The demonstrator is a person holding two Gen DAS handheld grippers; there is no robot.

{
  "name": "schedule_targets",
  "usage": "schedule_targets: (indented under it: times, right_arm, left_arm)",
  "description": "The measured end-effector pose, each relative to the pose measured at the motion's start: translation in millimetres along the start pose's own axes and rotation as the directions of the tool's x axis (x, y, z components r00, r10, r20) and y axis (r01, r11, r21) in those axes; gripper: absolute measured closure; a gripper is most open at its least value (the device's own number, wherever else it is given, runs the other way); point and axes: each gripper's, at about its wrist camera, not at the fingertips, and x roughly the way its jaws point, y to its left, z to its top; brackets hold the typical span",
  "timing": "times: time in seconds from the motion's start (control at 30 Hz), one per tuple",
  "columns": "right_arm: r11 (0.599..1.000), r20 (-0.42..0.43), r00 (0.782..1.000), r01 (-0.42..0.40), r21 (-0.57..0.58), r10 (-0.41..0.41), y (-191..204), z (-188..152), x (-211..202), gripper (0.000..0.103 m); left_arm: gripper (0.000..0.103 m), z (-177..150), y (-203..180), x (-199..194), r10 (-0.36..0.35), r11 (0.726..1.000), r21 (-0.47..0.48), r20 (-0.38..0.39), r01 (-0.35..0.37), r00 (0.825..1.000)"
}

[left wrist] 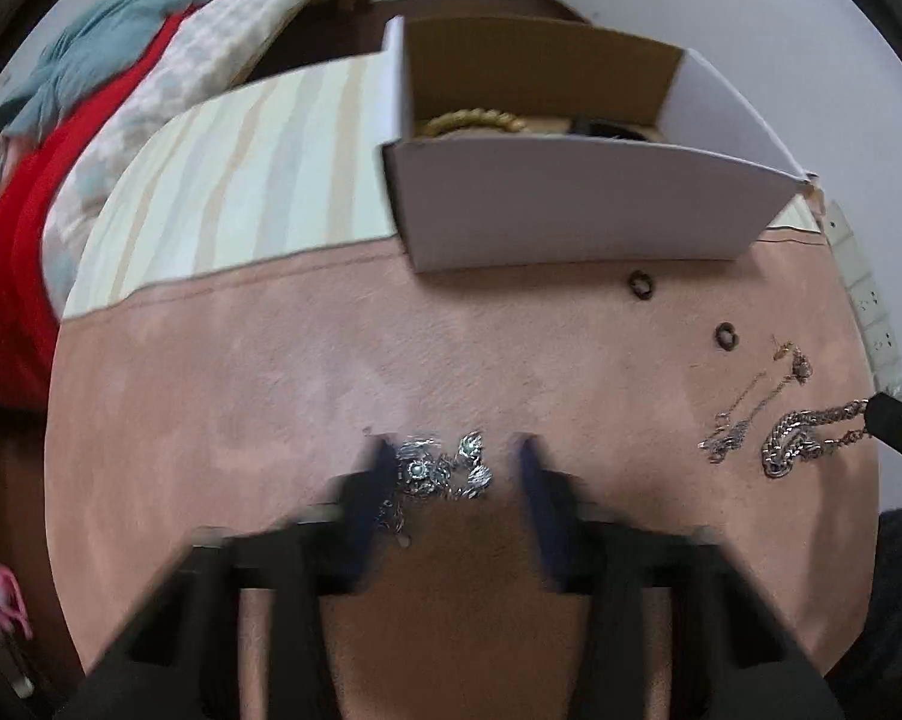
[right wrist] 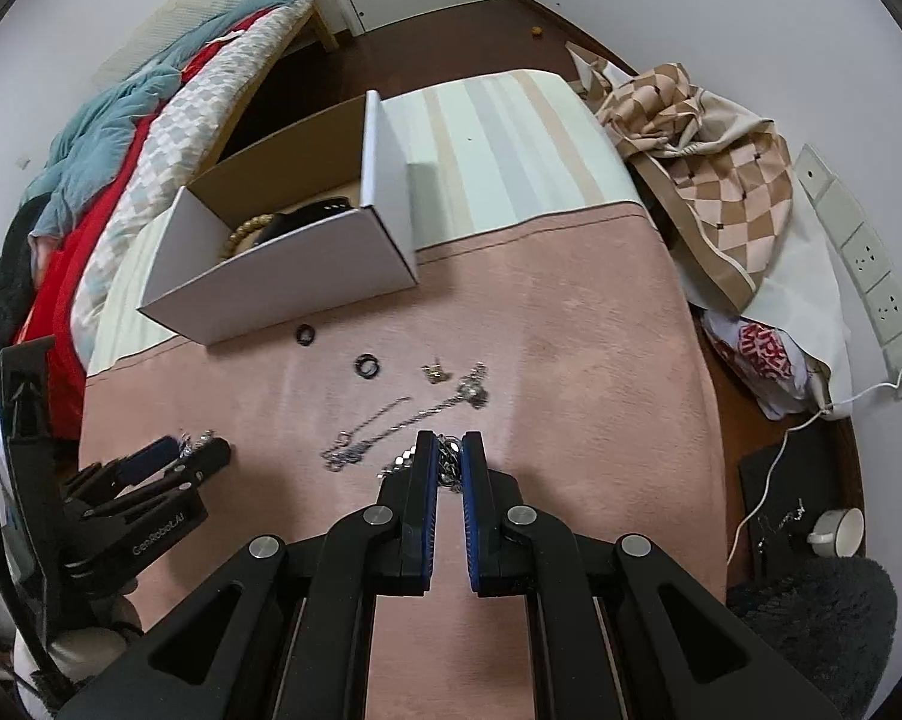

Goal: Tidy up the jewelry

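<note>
Pinching a silver chain (right wrist: 447, 461) between nearly closed fingers, the right gripper (right wrist: 449, 439) rests low on the pink surface (right wrist: 601, 360). The left gripper (left wrist: 451, 450) stands spread wide around an ornate silver necklace (left wrist: 444, 468) lying there. Two black rings (right wrist: 368, 365) lie near the white box (right wrist: 282, 282).

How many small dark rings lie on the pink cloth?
2. One small dark ring lies just in front of the white cardboard box; the other dark ring lies nearer the silver chains. More could be hidden inside the box.
</note>
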Motion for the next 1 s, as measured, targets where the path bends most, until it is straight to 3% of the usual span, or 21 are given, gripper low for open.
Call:
schedule_targets:
  times: [0.03, 0.27, 0.5, 0.8, 1.0]
  right_arm:
    - [1.0, -0.001, 1.0, 0.001, 0.001, -0.001, -1, 0, 0, 0.095]
    - [1.0, 0.017, 1.0, -0.017, 0.002, 0.017, 0, 8, -13, 0.095]
    - [0.995, 0.066, 0.993, -0.096, -0.008, 0.097, 14, 30, -46, 0.095]
    - [0.975, 0.123, 0.969, -0.207, -0.084, 0.216, 51, 82, -89, 0.095]
    - [0.97, 0.112, 0.97, -0.201, -0.139, 0.217, 73, 133, -77, 0.095]
  left_arm:
    - [0.098, 0, -1, 0, 0.0, 1.0, 0.0, -0.003, 0.0, 1.0]
    - [0.098, -3, 16, -31, -0.12, 0.984, -0.127, 0.037, 0.124, 0.992]
    - [0.098, 13, 36, -88, -0.188, 0.965, -0.164, 0.115, 0.205, 0.975]
    - [0.098, 79, 38, -152, -0.283, 0.94, -0.122, 0.238, 0.317, 0.929]
    - [0.098, 128, 31, -136, -0.291, 0.94, -0.111, 0.229, 0.322, 0.929]
